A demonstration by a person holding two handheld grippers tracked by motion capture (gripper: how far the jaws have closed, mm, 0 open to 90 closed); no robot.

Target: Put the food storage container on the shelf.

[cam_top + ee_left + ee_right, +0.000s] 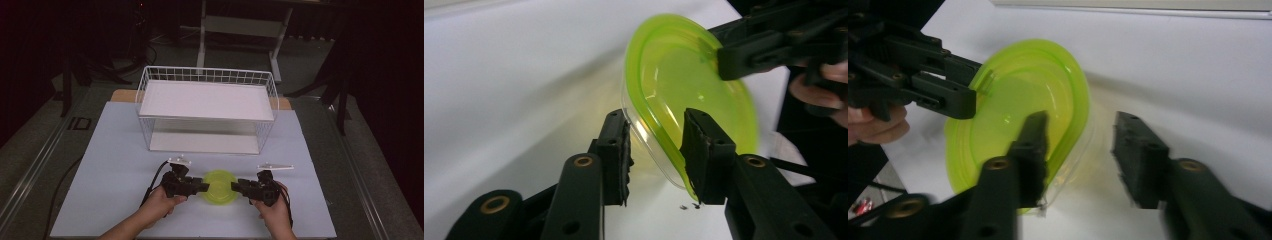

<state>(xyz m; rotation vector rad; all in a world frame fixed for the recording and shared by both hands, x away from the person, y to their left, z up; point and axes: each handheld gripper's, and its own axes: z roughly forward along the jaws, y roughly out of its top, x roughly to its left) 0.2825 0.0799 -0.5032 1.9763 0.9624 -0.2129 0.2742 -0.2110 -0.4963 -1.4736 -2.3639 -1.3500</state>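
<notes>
In the lower middle of the high view a round container with a lime-green lid (219,186) rests on the white table (115,165), set squarely between the two hands so that each gripper can come at it from its own side. The left gripper (204,187) reaches in from the left of the frame and the right gripper (235,187) from the right, both lying low and nearly level, which suits a grip on the rim rather than on the top. In the left gripper view the container (689,90) fills the upper right, and the gripper's own jaws straddle its near edge: one jaw sits outside the clear wall, the other over the green lid, and they look pressed on the rim, probably to steady it. In the right gripper view the container (1018,115) lies left of centre; one jaw overlaps the lid edge while the other stands well off over bare table, so this gripper is still apart and grips nothing. The opposite gripper (955,87) shows at the upper left there, biting the far rim. Behind, in the upper middle of the high view, a white wire shelf rack (207,107) stands open toward the person, a likely destination for the container.
</notes>
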